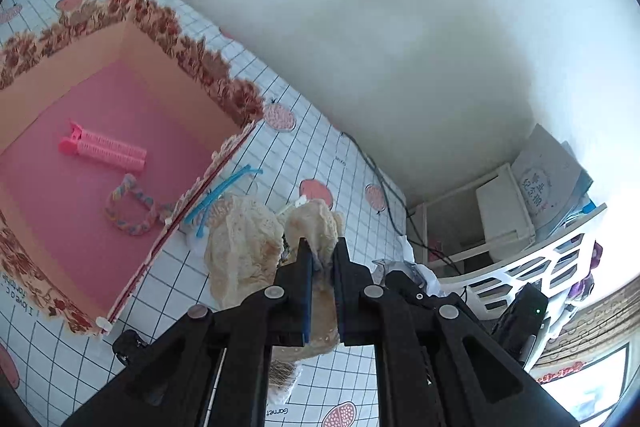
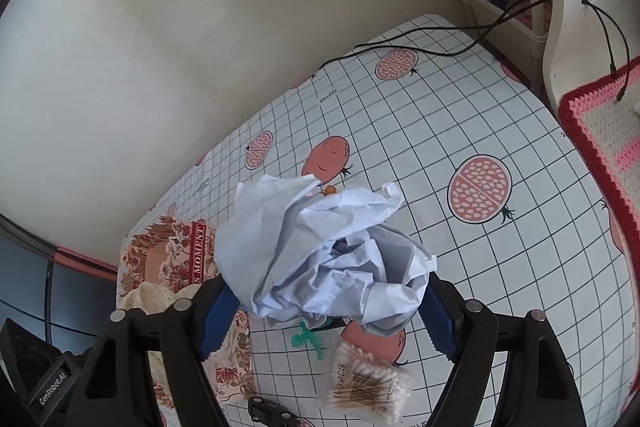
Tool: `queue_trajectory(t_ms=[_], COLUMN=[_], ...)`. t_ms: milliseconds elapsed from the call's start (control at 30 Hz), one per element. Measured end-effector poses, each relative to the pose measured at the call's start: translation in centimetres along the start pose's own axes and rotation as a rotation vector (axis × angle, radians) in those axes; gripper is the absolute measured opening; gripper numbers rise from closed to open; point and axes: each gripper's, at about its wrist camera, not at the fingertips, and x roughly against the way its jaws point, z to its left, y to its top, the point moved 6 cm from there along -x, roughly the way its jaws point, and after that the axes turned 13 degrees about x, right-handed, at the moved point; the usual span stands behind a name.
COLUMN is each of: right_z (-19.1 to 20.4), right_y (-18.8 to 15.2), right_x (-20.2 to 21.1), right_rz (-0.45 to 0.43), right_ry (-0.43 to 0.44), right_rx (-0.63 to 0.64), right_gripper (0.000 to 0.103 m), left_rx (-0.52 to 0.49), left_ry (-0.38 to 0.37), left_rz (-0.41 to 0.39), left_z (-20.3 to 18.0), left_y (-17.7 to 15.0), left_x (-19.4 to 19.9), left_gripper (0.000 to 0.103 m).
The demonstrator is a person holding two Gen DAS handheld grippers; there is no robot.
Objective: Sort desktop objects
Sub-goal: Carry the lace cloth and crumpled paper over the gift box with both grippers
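On the far left the box [image 1: 120, 99] is seen lying open on the tablecloth [image 1: 320, 163], with a pink clip [image 1: 102, 147] and a braided band [image 1: 130, 207] already laid on its pink floor, so it is judged to be the bin for hair things. Just outside its near wall a blue clip [image 1: 222, 193] is left on the cloth, not yet sorted. Next, a cream lace piece [image 1: 256, 247] is pinched in the narrowly closed jaws of the left gripper [image 1: 322, 263], held close beside the box, probably so it can be carried over the wall. Over to the right, crumpled paper [image 2: 320, 251] is clamped between the wide-set jaws of the right gripper [image 2: 328, 311] and is held up off the cloth, likely bound for waste. Beneath it a green piece [image 2: 306, 339] and a swab pack [image 2: 364, 383] are lying unsorted.
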Motion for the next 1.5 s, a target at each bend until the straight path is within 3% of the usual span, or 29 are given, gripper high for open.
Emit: queue_trajectory(t_ms=[333, 800, 1333, 1500], right_z=[6.0, 15.6, 22.5, 23.7], right_y=[0.8, -2.6, -6.3, -7.2], right_x=[3.0, 1.1, -1.3, -2.2], right_rz=[-0.088, -0.026, 0.02, 0.018], right_ry=[0.118, 0.271, 0.404, 0.38], right_rx=[0.101, 0.251, 0.398, 0.456], right_gripper=[0.082, 0.082, 0.082, 0.082], left_rx=[0.009, 0.107, 0.16, 0.155], left_ry=[-0.07, 0.015, 0.073, 0.093], left_rz=[-0.151, -0.318, -0.398, -0.381], left_z=[-0.3, 6.2, 9.8, 10.1], left_y=[2.9, 8.4, 10.6, 10.9], left_x=[6.4, 12.7, 15.2, 13.7], left_gripper=[0.009, 0.009, 0.009, 0.009])
